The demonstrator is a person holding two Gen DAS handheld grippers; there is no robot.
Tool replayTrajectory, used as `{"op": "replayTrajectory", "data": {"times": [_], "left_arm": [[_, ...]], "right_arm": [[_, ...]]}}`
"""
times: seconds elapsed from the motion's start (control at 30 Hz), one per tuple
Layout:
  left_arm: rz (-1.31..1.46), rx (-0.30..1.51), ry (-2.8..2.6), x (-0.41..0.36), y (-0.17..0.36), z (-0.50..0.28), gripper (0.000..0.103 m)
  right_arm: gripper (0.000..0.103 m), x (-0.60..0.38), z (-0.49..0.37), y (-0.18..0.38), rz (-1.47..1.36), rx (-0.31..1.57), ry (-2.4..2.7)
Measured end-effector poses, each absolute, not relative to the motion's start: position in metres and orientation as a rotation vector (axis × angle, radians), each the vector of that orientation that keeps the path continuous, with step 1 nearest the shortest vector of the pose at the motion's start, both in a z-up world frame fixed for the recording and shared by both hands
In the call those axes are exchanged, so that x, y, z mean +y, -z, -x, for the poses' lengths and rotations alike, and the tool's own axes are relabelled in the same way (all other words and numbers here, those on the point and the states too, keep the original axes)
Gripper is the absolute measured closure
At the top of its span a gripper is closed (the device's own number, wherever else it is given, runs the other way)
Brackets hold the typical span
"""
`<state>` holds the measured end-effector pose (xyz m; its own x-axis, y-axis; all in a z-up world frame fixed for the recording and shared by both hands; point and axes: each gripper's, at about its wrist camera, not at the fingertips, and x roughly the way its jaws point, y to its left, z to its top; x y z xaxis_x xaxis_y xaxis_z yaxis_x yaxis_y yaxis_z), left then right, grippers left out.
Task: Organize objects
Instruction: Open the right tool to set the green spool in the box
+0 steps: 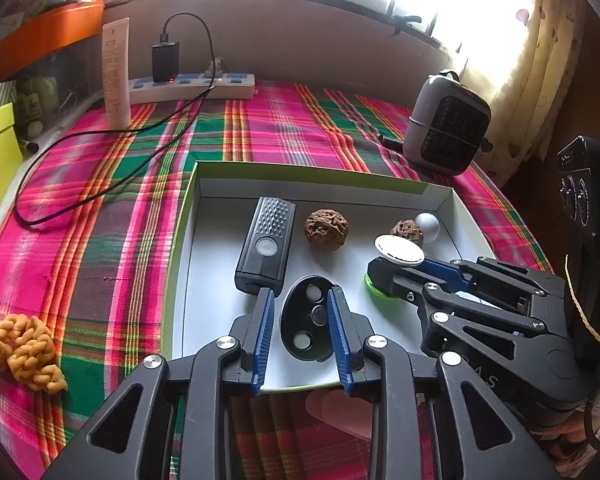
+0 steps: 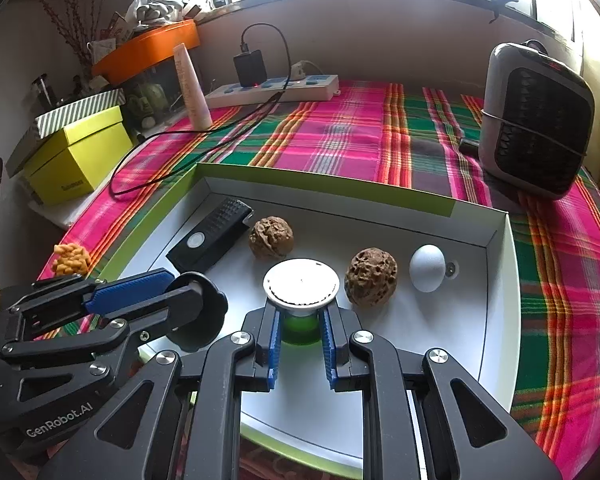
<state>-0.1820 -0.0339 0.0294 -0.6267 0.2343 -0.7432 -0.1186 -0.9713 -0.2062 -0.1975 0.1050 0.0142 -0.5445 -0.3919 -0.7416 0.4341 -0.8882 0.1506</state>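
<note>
A white shallow box lid (image 1: 228,360) (image 2: 496,320) lies on the plaid cloth. In it are a black flashlight (image 1: 266,248) (image 2: 212,240), two walnuts (image 1: 326,228) (image 2: 271,237) (image 2: 372,278) and a white egg-shaped thing (image 1: 428,227) (image 2: 427,268). My left gripper (image 1: 301,300) (image 2: 180,288) is shut on a black oval object with round buttons (image 1: 308,330) inside the lid. My right gripper (image 2: 300,320) (image 1: 384,276) is shut on a green object with a white round top (image 2: 302,284) (image 1: 399,251), low over the lid floor.
An orange knotted lump (image 1: 26,350) (image 2: 71,259) lies on the cloth left of the lid. A small heater (image 1: 446,124) (image 2: 536,120) stands at right. A power strip (image 1: 192,86), black cable, white tube (image 1: 117,72) and yellow box (image 2: 74,160) are at back left.
</note>
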Motion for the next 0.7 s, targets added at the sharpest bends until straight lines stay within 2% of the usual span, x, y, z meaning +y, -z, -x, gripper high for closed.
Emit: {"op": "replayTrajectory", "data": {"times": [0.1, 0.23, 0.5, 0.63, 0.7], "left_arm": [[1.244, -0.214, -2.661, -0.036, -0.031, 0.180, 0.074], [1.237, -0.222, -2.662, -0.038, -0.031, 0.176, 0.073], [1.225, -0.252, -2.662, -0.041, -0.035, 0.169, 0.070], [1.205, -0.268, -2.665, -0.043, -0.038, 0.165, 0.067], [1.199, -0.270, -2.665, -0.044, -0.040, 0.163, 0.066]], "right_arm": [[0.084, 0.106, 0.196, -0.014, -1.141, 0.065, 2.409], [0.073, 0.106, 0.195, -0.014, -1.144, 0.056, 2.412], [0.072, 0.107, 0.188, -0.016, -1.135, 0.052, 2.420], [0.062, 0.110, 0.183, -0.020, -1.120, 0.036, 2.427], [0.061, 0.111, 0.181, -0.021, -1.114, 0.038, 2.430]]}}
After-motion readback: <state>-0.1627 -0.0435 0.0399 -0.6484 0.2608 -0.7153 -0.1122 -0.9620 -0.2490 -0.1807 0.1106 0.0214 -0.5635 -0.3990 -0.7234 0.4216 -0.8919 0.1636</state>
